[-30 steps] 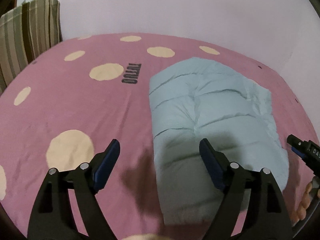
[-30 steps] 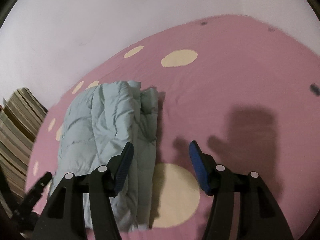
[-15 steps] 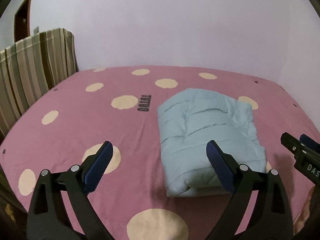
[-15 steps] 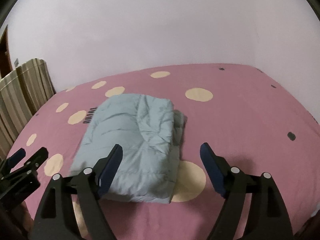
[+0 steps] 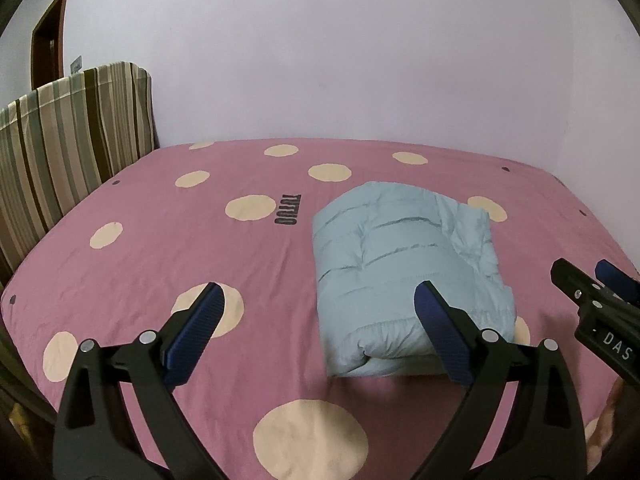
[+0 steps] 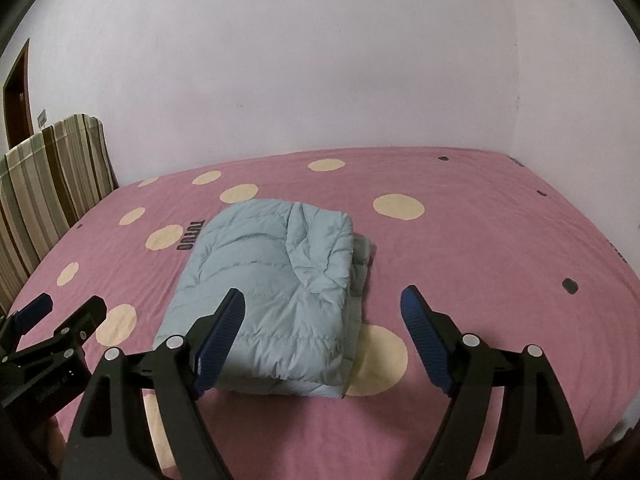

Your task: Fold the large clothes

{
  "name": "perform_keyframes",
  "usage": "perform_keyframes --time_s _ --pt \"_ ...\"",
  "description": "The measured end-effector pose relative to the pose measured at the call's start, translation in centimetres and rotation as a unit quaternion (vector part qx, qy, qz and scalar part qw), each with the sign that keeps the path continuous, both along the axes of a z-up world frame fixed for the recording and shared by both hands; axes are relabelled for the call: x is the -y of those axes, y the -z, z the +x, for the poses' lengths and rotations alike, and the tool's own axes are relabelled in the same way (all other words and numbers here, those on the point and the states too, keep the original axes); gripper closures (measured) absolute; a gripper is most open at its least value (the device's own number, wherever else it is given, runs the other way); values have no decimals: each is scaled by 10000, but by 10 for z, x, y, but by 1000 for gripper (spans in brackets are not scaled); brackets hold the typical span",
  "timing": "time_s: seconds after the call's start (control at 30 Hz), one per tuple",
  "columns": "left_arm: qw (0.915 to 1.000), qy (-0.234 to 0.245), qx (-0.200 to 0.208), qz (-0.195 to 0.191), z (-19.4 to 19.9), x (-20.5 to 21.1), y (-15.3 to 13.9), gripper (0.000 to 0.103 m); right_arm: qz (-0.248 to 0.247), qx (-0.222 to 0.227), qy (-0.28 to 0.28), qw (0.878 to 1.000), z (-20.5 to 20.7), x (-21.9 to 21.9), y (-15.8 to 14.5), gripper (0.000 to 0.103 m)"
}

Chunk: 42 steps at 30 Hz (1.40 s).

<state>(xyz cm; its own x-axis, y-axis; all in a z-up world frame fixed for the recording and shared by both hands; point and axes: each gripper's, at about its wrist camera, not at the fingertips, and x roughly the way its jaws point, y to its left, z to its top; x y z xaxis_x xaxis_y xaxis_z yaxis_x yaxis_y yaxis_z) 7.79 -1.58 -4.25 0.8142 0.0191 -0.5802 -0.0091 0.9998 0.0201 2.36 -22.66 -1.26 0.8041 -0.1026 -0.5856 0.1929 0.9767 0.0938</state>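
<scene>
A pale blue puffer jacket lies folded into a thick rectangle on the pink bed; in the right wrist view the jacket shows a loose layer sticking out on its right side. My left gripper hangs open above the bed, nearer than the jacket's near-left corner, with nothing between its blue pads. My right gripper is open too, held over the jacket's near-right corner without touching it. Each gripper shows at the edge of the other's view: the right gripper and the left gripper.
The pink sheet with cream dots covers the whole bed. A striped padded headboard stands along the left side, with a brown door behind it. Plain walls close off the far side and the right.
Both grippers have drawn back and up from the jacket, so more of the bed and wall shows. Their jaws stand wider than a second ago. The right gripper's view has rolled level.
</scene>
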Motion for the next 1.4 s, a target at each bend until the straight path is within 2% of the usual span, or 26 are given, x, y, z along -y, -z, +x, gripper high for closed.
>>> perform_keyframes --time_s 1.4 --pt "9998 -92 -82 -165 -3 6 6 7 -32 -33 -42 10000 1 -6 6 24"
